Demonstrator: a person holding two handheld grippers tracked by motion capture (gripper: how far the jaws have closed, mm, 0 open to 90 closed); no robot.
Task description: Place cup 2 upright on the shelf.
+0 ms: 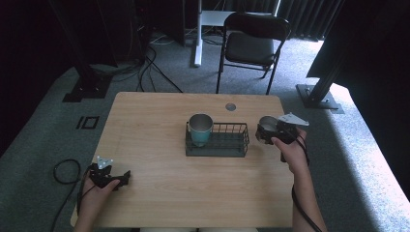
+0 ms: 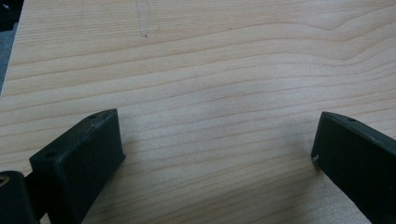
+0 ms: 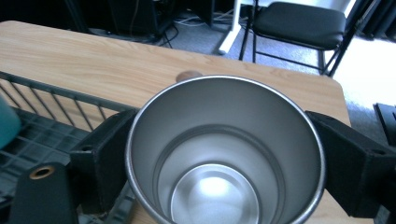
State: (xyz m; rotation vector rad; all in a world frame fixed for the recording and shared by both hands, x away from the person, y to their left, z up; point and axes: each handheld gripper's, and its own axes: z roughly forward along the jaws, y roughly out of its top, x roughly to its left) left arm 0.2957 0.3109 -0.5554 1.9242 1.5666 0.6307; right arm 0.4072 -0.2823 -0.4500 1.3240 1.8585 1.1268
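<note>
Pale wooden tabletop (image 1: 145, 145) carries a wire basket (image 1: 227, 145) with a teal cup (image 1: 200, 129) upright at its left end; right tool (image 1: 270, 133) clamps a steel cup (image 3: 224, 154) just right of the basket; left tool (image 1: 113, 180) rests spread and empty; next, likely carrying it over the rim into the free space.

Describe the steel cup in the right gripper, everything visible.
The steel cup is a plain, handleless tumbler of brushed silver metal, tapering to a round flat base, with a thin rolled rim. It looks empty and undented. It is held about upright, clamped between the black jaws of the right gripper, just right of the wire basket at the table's right edge.
</note>
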